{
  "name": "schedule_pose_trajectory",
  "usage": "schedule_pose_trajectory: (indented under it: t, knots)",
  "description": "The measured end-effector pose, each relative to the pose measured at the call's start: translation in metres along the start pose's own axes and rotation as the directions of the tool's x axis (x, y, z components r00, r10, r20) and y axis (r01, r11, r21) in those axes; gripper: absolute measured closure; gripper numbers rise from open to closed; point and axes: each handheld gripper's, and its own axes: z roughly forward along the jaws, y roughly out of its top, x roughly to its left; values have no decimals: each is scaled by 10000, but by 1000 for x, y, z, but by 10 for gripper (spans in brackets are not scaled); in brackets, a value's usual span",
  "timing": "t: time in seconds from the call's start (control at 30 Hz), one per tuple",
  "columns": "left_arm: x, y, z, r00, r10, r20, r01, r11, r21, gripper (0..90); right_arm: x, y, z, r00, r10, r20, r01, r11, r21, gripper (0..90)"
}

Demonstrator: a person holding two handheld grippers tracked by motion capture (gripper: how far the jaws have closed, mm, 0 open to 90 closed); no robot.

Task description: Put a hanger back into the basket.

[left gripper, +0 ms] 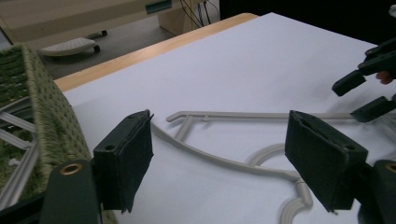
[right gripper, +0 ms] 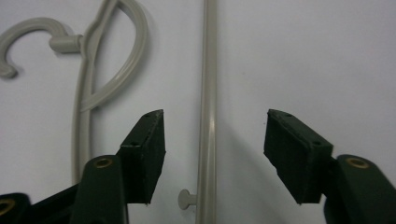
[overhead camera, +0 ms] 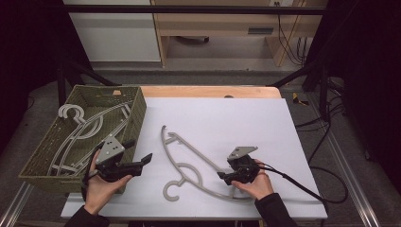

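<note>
Hangers going into the basket

Several are lying in the basket (overhead camera: 137, 111) already; right tongs (overhead camera: 226, 175), spread, are straddling the last hanger (overhead camera: 189, 153); left tongs (overhead camera: 138, 154) are hanging spread, empty.

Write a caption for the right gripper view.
Open right gripper straddling the hanger bar on the white table.
</note>
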Motion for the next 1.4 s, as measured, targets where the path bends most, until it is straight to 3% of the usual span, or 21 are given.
schedule_pose_trajectory:
  t: [0.17, 0.27, 0.4, 0.5, 0.53, 0.7, 0.77, 0.83, 0.9, 0.97, 1.0, 1.03, 1.07, 1.13, 1.17, 1.3, 1.4]
  knots:
    - [-9, -13, 13, 9997, -41, 233, 34, 9995, 307, 242, -1, 0, 17, 9996, 276, -57, -273, 9987, 423, 489]
    - [-14, -20, 19, 9995, -61, 313, 47, 9990, 442, 250, -3, 1, 23, 9981, 613, 53, -615, 9962, 617, 570]
    - [-20, -27, 28, 9992, 72, 382, -99, 9975, 698, 249, -1, 4, 27, 9970, 661, 401, -697, 9927, 982, 635]
    - [-23, -30, 32, 9988, 128, 472, -168, 9963, 844, 248, -3, 5, 28, 9972, 496, 553, -554, 9926, 1084, 786]
    - [-23, -31, 33, 9987, 119, 492, -161, 9962, 858, 248, -2, 7, 28, 9943, 906, 562, -962, 9894, 1087, 785]
    - [-23, -34, 34, 9987, 100, 495, -147, 9953, 955, 250, -2, 8, 28, 9842, 1679, 569, -1735, 9783, 1130, 810]
    - [-23, -35, 35, 9988, 51, 493, -99, 9953, 965, 250, -4, 8, 27, 9726, 2072, 1053, -2181, 9702, 1054, 810]
    - [-23, -35, 35, 9988, 59, 496, -107, 9953, 961, 250, -9, 6, 25, 9550, 2573, 1478, -2711, 9590, 827, 810]
    - [-24, -35, 36, 9987, 61, 496, -109, 9952, 968, 250, -12, 4, 23, 9260, 3356, 1728, -3495, 9353, 563, 810]
    - [-24, -36, 36, 9987, 65, 509, -115, 9951, 981, 250, -15, 1, 21, 9102, 3652, 1953, -3810, 9233, 492, 809]
    - [-24, -36, 37, 9987, 85, 509, -136, 9949, 1003, 250, -16, 0, 21, 9088, 3717, 1897, -3864, 9211, 465, 805]
    - [-25, -36, 37, 9986, 79, 517, -131, 9948, 1014, 250, -17, -1, 20, 9172, 3542, 1826, -3666, 9296, 380, 769]
    - [-25, -36, 37, 9986, 77, 517, -129, 9948, 1011, 250, -16, -2, 19, 9292, 3232, 1793, -3323, 9429, 222, 641]
    - [-26, -36, 38, 9985, 96, 535, -151, 9943, 1051, 250, -15, -3, 13, 9503, 2644, 1647, -2683, 9633, 20, 539]
    - [-26, -37, 38, 9985, 99, 540, -154, 9945, 1039, 250, -15, -3, 11, 9569, 2415, 1614, -2420, 9701, -166, 508]
    - [-28, -38, 39, 9982, 162, 583, -226, 9936, 1108, 249, -16, -6, -4, 9709, 2079, 1186, -2026, 9777, -552, 420]
    - [-28, -39, 39, 9980, 143, 616, -212, 9934, 1130, 249, -21, -11, -13, 9837, 1314, 1231, -1253, 9905, -558, 415]
